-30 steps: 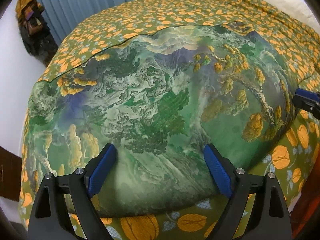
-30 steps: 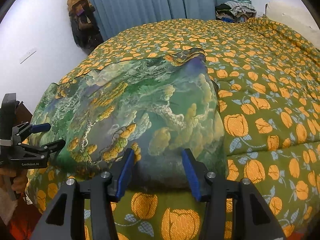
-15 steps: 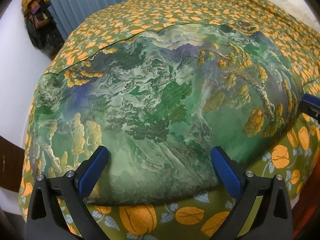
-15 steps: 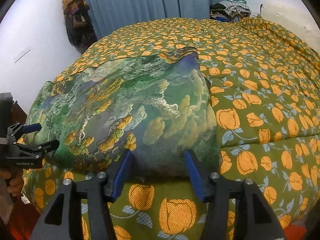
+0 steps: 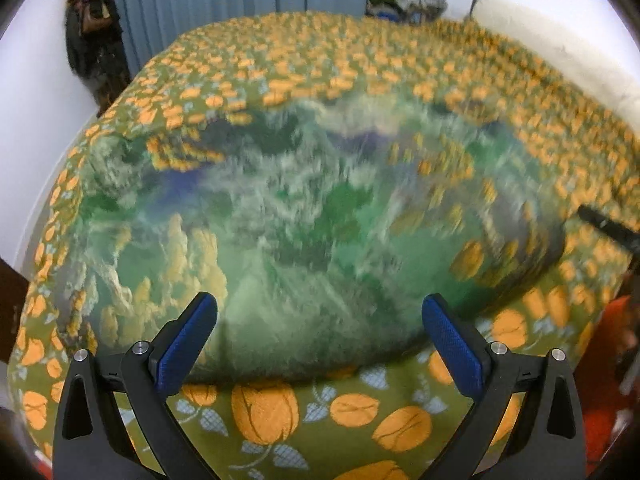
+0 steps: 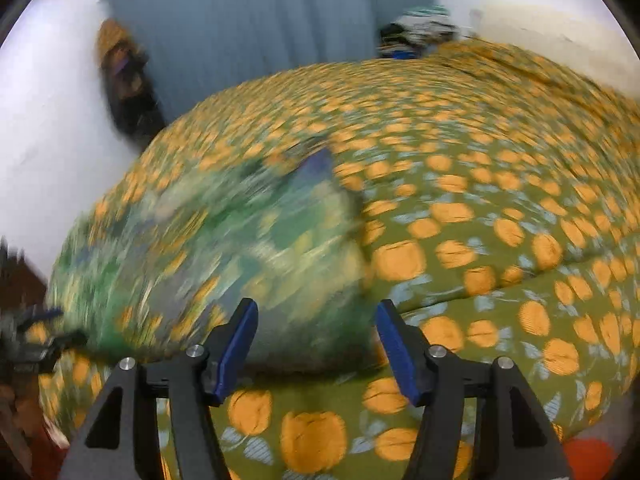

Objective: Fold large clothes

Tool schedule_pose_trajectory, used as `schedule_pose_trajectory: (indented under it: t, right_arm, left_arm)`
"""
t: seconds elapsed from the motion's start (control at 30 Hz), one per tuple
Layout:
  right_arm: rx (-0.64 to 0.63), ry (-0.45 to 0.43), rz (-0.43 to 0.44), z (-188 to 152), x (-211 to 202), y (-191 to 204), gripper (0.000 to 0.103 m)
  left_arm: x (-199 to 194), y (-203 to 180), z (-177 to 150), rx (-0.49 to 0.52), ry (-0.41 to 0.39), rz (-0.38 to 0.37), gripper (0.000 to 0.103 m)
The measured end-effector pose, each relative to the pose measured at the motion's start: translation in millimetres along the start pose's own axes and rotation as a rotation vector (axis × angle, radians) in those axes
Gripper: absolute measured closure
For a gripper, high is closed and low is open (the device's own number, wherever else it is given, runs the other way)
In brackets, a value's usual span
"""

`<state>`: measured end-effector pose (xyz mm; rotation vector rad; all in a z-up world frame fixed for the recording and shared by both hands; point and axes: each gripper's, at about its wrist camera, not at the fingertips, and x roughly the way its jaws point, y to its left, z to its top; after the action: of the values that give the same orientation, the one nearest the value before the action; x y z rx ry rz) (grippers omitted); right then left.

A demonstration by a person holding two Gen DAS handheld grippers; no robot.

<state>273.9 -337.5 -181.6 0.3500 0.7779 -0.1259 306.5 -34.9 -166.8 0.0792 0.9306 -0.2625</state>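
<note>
Green landscape-printed garment (image 5: 312,240) lies flat as a folded block on the olive, orange-flowered bedspread (image 6: 500,220). Nearest, left gripper (image 5: 320,340) and right gripper (image 6: 316,340) hover released and empty at its near edge; folding appears largely done.

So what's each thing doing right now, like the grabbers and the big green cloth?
Left hand-held gripper: open, holding nothing.
Right hand-held gripper: open, holding nothing.
Green landscape-print garment: lying spread on the bed, near edge between both grippers' fingers, not gripped.
Orange-flowered bedspread: spread over the bed, under the garment.
Blue curtain: drawn shut.
</note>
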Motion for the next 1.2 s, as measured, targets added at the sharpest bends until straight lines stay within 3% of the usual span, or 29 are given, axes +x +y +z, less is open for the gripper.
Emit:
schedule_pose_trajectory:
  t: [0.07,0.27,0.4,0.6,0.63,0.67,0.77,0.9,1.0,1.1,1.2]
  right_arm:
    - [0.085,0.032,0.02,-1,7,-20,0.032]
    - [0.254,0.152,0.221,-18,33,-40,0.032]
    - [0.271,0.134,0.234,-6,59,-44,0.03]
    - [0.372,0.235,0.419,-11,97,-45,0.028]
    - [0.349,0.251,0.417,-10,100,-42,0.037]
    - [0.336,0.268,0.42,-10,103,-41,0.053]
    - [0.361,0.259,0.468,-7,94,-43,0.071]
    - [0.252,0.163,0.472,6,48,-17,0.074]
    - [0.149,0.092,0.471,16,19,14,0.074]
    - [-0.016,0.011,0.428,24,-15,63,0.074]
    - [-0.185,-0.055,0.372,23,-36,115,0.074]
  left_arm:
    - [-5,-2,7,0.002,-0.037,-0.035,0.001]
    - [17,-23,28,0.086,-0.059,-0.086,0.001]
    - [57,-25,38,0.082,0.035,-0.11,0.001]
    - [77,-33,29,0.123,0.087,-0.075,0.001]
    - [78,-34,29,0.124,0.089,-0.073,0.0]
    - [79,-34,30,0.123,0.092,-0.072,0.0]
    - [78,-36,32,0.142,0.114,-0.062,0.0]
    - [52,-36,59,0.148,0.134,-0.059,0.009]
    - [16,-47,102,0.143,0.107,-0.165,0.009]
    - [-15,-86,145,0.231,0.149,-0.291,0.009]
    - [-27,-126,167,0.341,0.221,-0.342,0.008]
